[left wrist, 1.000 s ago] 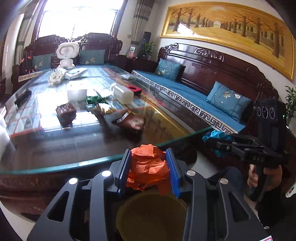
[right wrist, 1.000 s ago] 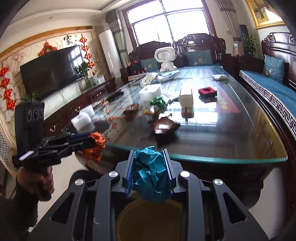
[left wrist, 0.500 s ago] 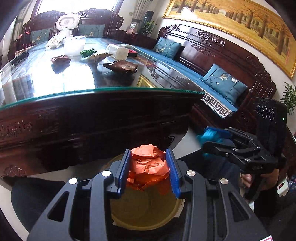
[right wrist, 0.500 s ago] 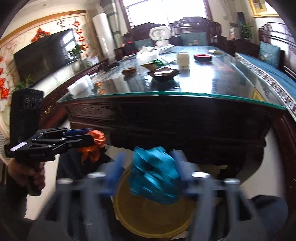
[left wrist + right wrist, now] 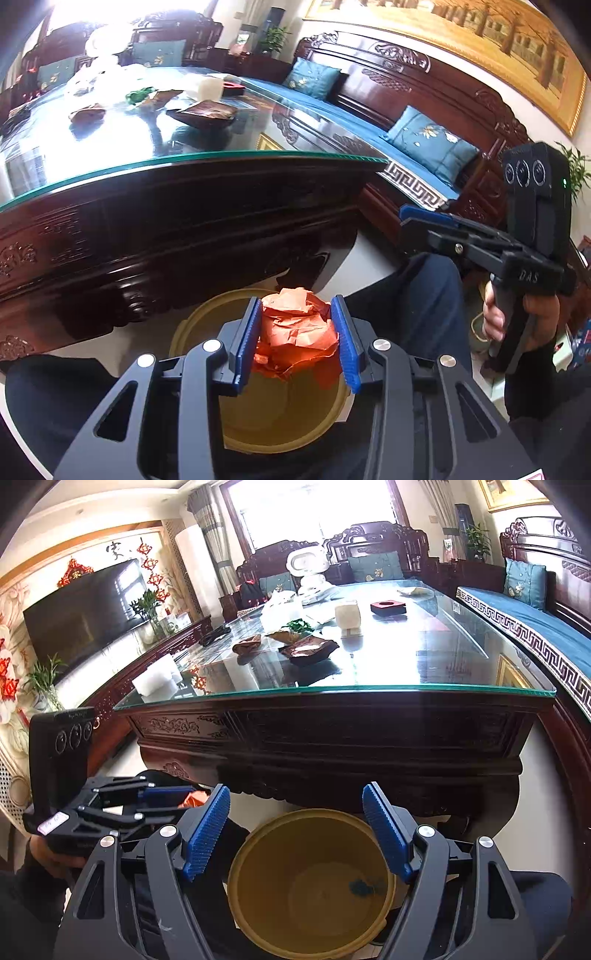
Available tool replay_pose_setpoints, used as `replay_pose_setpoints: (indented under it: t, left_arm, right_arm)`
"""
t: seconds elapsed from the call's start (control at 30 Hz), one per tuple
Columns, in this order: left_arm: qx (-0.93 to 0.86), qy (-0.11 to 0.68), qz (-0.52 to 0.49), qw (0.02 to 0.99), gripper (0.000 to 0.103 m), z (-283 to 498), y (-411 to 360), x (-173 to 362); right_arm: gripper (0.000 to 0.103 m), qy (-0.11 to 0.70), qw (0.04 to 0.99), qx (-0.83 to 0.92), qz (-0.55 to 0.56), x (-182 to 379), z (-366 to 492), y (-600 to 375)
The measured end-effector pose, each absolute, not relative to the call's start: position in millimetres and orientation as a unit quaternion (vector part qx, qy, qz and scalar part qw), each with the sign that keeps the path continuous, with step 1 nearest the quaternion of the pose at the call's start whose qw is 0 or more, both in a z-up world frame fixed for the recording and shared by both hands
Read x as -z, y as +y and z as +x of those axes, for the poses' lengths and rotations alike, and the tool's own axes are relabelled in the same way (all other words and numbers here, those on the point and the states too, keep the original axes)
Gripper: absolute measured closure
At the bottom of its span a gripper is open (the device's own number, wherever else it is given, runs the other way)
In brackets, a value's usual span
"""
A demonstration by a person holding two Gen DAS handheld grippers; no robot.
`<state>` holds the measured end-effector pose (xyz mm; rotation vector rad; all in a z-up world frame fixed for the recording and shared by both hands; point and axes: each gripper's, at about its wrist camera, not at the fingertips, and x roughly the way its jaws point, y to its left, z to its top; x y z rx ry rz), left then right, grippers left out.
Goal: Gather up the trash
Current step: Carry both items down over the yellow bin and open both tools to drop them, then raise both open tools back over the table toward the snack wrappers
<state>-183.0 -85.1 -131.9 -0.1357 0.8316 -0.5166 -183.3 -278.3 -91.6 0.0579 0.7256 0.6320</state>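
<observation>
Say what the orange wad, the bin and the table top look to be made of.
Orange wad: paper, matte, sharply creased. Bin: probably plastic, dull yellow-brown, smooth moulded rim. Table top: glass, glossy, mirroring the window, with a greenish edge.

Both black grippers [image 5: 298, 332] [image 5: 297, 829] carry ribbed blue pads, silver screws, and white "DAS" lettering; the person wears dark trousers.

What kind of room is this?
Most likely a living room in a home: a big television on one wall, a carved wooden sofa with blue cushions, and a long glass-topped table.
</observation>
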Motion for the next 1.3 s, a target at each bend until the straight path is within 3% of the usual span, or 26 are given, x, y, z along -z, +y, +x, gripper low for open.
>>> replay_pose_setpoints:
  t: [0.37, 0.53, 0.93, 1.3]
  left_arm:
    - [0.285, 0.411, -0.044, 0.865, 0.05, -181.1, -108.9, 135.0]
    - [0.293, 0.402, -0.033, 0.867, 0.031, -182.0, -114.3, 131.8]
    - [0.274, 0.382, -0.052, 0.881, 0.029, -171.5, -99.8, 118.3]
    - [0.229, 0.325, -0.05, 0.916, 0.029, -133.8, -69.5, 67.2]
  right_arm:
    - [0.03, 0.356, 0.88, -0.313, 0.037, 94.7, -173.9, -280.3]
    - [0.03, 0.356, 0.88, -0.311, 0.038, 94.1, -168.7, -280.8]
    - [0.03, 0.351, 0.88, -0.316, 0.043, 88.9, -161.8, -279.5]
    - [0.031, 0.306, 0.899, -0.309, 0.045, 52.4, -132.8, -266.5]
